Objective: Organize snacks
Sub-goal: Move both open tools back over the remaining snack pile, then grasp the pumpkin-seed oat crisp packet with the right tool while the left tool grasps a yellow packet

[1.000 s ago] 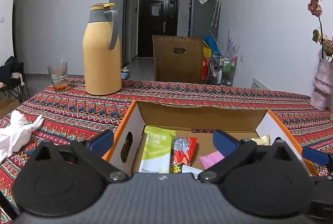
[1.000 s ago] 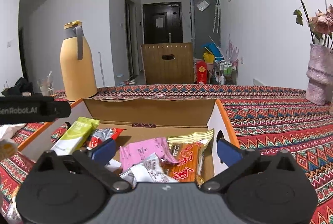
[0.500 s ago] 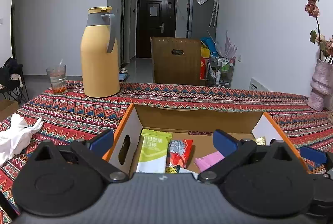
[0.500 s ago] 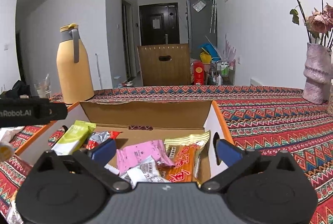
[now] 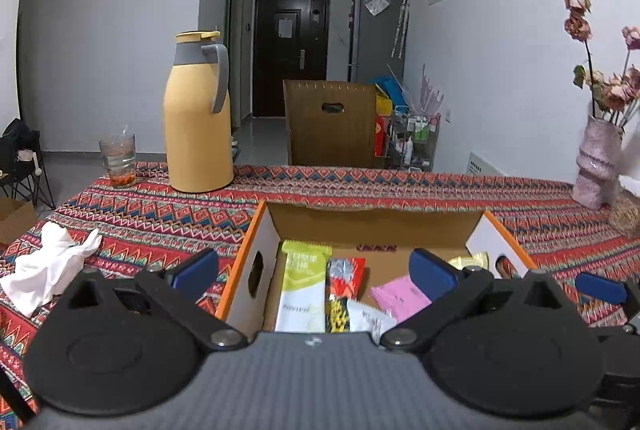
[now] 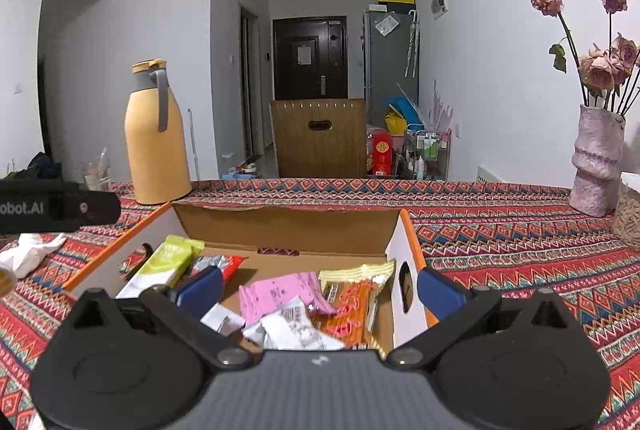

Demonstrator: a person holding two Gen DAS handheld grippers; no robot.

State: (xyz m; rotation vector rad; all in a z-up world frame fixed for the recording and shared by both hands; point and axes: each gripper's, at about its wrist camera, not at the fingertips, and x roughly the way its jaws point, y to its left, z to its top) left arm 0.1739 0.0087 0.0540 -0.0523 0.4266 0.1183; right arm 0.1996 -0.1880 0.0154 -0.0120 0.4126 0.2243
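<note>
1. The table [image 5: 400, 190], covered in a red zigzag-pattern cloth, fills both views. The cloth looks loose enough that a gripper dragged across it could bunch it up and shove things around.

2. The cardboard box [image 6: 288, 226] sits open in the middle of the table, right in front of both grippers. It has orange edges and hand-hole cutouts in the side walls. The walls are thin, so I'd guess that a finger hooking one on the way in would slide or tip the whole box.

3. Tall stuff: the yellow thermos jug [image 5: 198, 114] stands at the far left of the table, and the pink vase [image 6: 596, 158] of dried roses stands at the far right. Both are well apart from the box, but the vase looks top-heavy if the right arm swings wide.

4. The left gripper [image 5: 316, 270] is spread wide open with nothing in it, straddling the box's left wall. The right gripper [image 6: 320, 288] is also wide open and empty, straddling the right wall.

5. The snacks are all inside the box: a green-and-white bar [image 5: 304, 282], a pink packet [image 6: 280, 290], an orange noodle-looking pack [image 6: 352, 306] and a red foil one [image 5: 344, 272]. They overlap in a loose pile, so one pinch could grab two wrappers or just slip off the slick film.

6. A crumpled white tissue [image 5: 48, 262] lies on the cloth left of the box, and a drinking glass [image 5: 118, 160] stands beside the jug. That glass is easy to knock.
</note>
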